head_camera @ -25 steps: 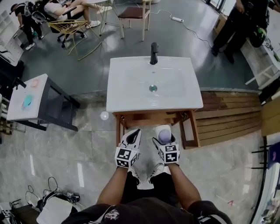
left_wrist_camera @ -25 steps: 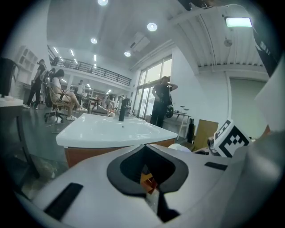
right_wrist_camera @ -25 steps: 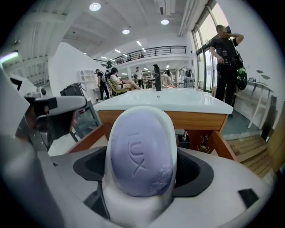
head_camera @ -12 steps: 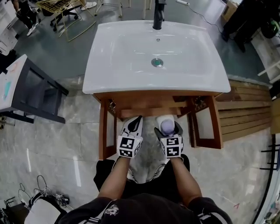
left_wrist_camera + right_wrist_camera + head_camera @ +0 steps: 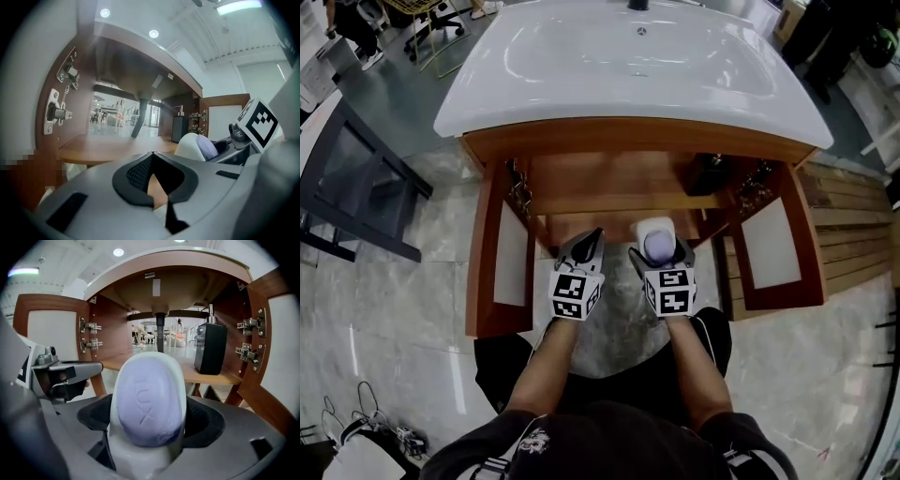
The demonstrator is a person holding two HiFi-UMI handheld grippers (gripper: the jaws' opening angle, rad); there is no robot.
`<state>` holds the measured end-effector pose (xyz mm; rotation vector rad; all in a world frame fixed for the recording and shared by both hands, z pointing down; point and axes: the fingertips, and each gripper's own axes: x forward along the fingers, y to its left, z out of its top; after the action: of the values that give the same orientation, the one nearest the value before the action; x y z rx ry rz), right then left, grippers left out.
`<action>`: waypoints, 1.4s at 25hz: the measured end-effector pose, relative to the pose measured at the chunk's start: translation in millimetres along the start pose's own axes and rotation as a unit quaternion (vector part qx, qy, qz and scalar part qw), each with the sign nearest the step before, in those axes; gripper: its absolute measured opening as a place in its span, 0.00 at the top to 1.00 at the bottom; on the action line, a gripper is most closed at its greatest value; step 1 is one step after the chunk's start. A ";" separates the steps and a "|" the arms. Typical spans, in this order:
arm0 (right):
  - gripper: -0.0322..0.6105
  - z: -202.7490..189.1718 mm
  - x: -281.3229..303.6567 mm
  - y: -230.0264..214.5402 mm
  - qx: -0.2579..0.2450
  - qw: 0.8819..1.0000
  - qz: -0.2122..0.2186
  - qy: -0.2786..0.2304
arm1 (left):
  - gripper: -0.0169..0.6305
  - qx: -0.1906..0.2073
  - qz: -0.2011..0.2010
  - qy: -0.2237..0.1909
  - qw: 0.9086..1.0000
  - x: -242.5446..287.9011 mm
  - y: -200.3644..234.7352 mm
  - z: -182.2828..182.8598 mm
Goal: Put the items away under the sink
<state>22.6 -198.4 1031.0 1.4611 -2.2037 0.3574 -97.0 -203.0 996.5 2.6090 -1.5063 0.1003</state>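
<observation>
A purple soap bar (image 5: 147,399) lies in a white soap dish (image 5: 140,460), and my right gripper (image 5: 147,430) is shut on that dish. In the head view the dish (image 5: 654,228) and right gripper (image 5: 662,255) sit just in front of the open cabinet under the white sink (image 5: 628,66). The wooden shelf (image 5: 208,375) inside lies ahead, beyond the soap. My left gripper (image 5: 584,255) hovers beside it on the left, its jaws shut with nothing between them (image 5: 152,176).
A black soap dispenser (image 5: 210,348) stands at the shelf's right end. The drain pipe (image 5: 160,331) drops at the cabinet's middle. Both doors stand open, the left door (image 5: 499,272) and the right door (image 5: 773,248). A dark table (image 5: 347,187) stands at left.
The view has dropped and come closer, so the cabinet's inside now shows. Both grippers have moved forward to the cabinet's opening, the right one still holding the soap dish.
</observation>
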 end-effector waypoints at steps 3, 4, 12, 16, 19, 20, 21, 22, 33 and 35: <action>0.24 2.4 2.8 0.2 0.008 1.000 0.001 -0.001 | 0.96 0.001 0.000 0.002 1.000 -2.0 -1.0 1.4; 0.24 4.3 2.9 0.9 0.012 1.000 0.004 -0.001 | 0.96 0.000 0.002 0.002 1.000 -3.8 -0.9 4.0; 0.24 45.2 17.5 -14.3 0.055 0.998 0.011 -0.017 | 0.96 -0.004 0.032 0.012 0.999 1.7 8.8 19.1; 0.24 77.6 33.8 -17.2 0.043 0.999 0.016 -0.013 | 0.96 0.006 0.035 0.002 0.999 7.2 12.7 36.5; 0.24 93.2 54.6 -25.5 0.045 0.999 0.012 0.006 | 0.96 0.012 0.042 -0.011 0.999 12.7 19.0 52.2; 0.24 96.4 62.2 -28.2 0.047 0.999 0.011 0.015 | 0.96 0.013 0.044 -0.014 0.999 14.1 21.5 56.0; 0.24 99.5 69.3 -30.4 0.048 0.999 0.010 0.023 | 0.96 0.013 0.046 -0.017 0.999 15.5 23.6 59.3; 0.24 102.7 75.6 -32.2 0.050 0.998 0.011 0.031 | 0.96 0.013 0.047 -0.018 0.999 16.9 25.3 62.0; 0.24 100.1 132.9 -51.4 0.062 0.990 0.009 0.129 | 0.96 0.024 0.047 -0.010 0.999 21.7 36.1 68.4; 0.24 101.1 136.6 -52.4 0.062 0.989 0.007 0.134 | 0.96 0.026 0.046 -0.010 0.999 19.8 36.0 69.1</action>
<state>2.4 -374.1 1012.7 1.3712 -2.0071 0.6662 -118.6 -247.7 933.2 2.5867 -1.6529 0.1243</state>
